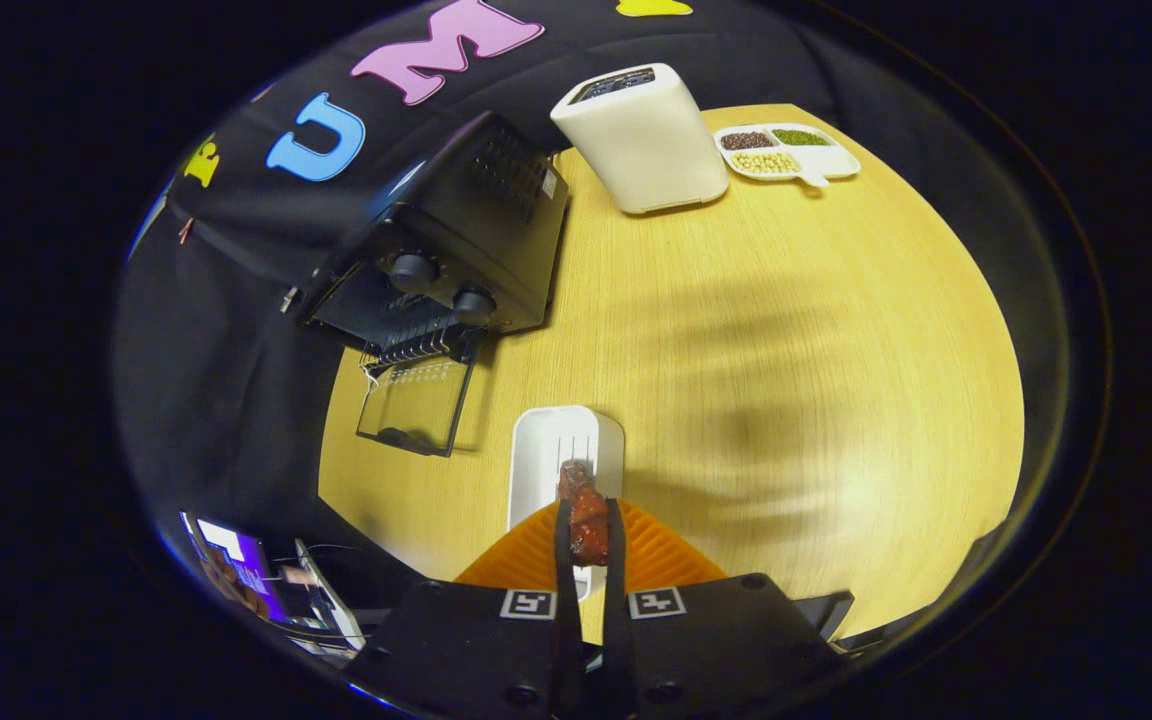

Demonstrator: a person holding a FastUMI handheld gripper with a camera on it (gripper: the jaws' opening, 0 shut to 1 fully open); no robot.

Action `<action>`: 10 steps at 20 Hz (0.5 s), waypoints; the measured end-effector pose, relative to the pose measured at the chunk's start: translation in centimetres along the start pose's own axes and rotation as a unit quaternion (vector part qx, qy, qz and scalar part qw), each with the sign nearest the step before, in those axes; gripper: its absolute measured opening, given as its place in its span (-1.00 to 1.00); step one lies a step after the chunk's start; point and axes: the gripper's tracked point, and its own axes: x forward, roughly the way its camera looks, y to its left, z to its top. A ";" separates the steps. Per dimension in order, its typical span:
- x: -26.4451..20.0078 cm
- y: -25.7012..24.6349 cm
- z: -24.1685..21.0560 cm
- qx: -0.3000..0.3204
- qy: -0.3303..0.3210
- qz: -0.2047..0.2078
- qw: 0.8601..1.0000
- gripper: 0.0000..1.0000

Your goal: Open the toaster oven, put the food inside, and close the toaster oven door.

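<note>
Now tool (588, 515) clamps food (587, 520) over wooden table (786, 330).

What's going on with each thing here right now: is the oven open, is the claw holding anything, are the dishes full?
claw: shut on the piece of food, lifted above the table.
piece of food: reddish-brown, pinched between both fingers.
toaster oven: door open, folded down flat.
white tray: lying flat beneath the food.
divided dish: holds three sorts of beans or grains.
white appliance: standing upright, state unclear.
</note>
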 end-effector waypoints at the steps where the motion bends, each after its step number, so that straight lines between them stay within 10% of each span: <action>1: -0.5 0.2 0.2 -0.003 -0.011 -0.006 1.000 -0.77; 10: -5.5 13.9 1.8 -0.001 -0.156 0.021 0.988 -0.78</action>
